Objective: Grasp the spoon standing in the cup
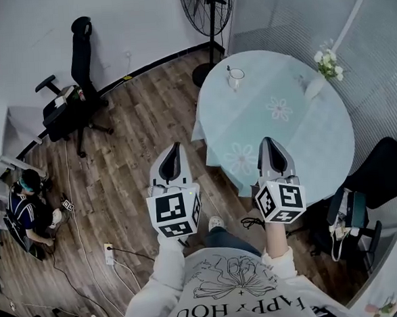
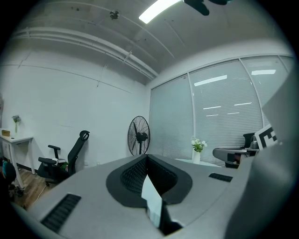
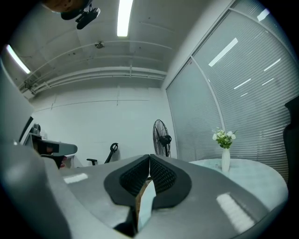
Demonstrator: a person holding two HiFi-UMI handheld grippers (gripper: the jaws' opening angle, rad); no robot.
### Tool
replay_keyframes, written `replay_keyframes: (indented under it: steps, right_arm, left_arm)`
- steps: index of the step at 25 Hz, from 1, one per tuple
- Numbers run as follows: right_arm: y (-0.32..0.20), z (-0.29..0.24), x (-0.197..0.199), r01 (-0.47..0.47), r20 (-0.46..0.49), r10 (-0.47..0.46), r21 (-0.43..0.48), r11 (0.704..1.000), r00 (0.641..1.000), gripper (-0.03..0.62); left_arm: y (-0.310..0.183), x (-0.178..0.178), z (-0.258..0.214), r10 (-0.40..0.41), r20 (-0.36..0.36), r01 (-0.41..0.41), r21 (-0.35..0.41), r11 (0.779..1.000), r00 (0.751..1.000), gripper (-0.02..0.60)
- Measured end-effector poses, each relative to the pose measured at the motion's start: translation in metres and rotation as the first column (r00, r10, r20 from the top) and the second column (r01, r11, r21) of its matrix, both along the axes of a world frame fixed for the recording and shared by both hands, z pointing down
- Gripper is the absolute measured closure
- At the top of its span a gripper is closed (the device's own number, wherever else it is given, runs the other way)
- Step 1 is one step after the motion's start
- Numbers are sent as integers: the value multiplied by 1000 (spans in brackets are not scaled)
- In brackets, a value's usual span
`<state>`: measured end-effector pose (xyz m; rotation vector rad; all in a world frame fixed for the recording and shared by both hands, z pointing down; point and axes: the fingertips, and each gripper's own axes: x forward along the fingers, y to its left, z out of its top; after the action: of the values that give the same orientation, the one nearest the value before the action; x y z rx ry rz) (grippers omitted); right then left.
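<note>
A white cup (image 1: 236,78) stands near the far edge of the round table (image 1: 306,140), which has a pale blue cloth. A thin spoon (image 1: 229,70) stands upright in the cup. My left gripper (image 1: 175,149) hangs over the wood floor, left of the table and well short of the cup. Its jaws are shut with nothing between them, as the left gripper view (image 2: 146,157) also shows. My right gripper (image 1: 267,143) hovers over the table's near edge, also shut and empty (image 3: 149,158). Neither gripper view shows the cup or spoon.
A white vase of flowers (image 1: 326,67) stands at the table's far right. A standing fan (image 1: 207,8) is behind the table. An office chair (image 1: 73,95) and a seated person (image 1: 24,204) are at the left. A dark chair (image 1: 388,168) and a bag (image 1: 348,213) are at the right.
</note>
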<state>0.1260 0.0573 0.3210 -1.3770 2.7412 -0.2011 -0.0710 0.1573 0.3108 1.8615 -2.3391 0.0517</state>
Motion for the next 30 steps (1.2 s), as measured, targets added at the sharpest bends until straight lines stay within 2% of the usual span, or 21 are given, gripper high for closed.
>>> replay_keyframes:
  steps: [8, 21, 30]
  right_arm:
    - [-63, -2, -13, 26, 1, -26, 5, 1000, 1000, 580]
    - [-120, 20, -42, 28, -4, -29, -39, 999, 1000, 580]
    - [-188, 26, -63, -22, -3, 22, -41, 999, 1000, 580]
  left_arm:
    - [-59, -9, 6, -19, -4, 19, -13, 1000, 1000, 575]
    - [-118, -40, 27, -23, -14, 22, -58, 998, 1000, 575]
    - [-199, -63, 34, 36, -21, -38, -63, 997, 999, 575]
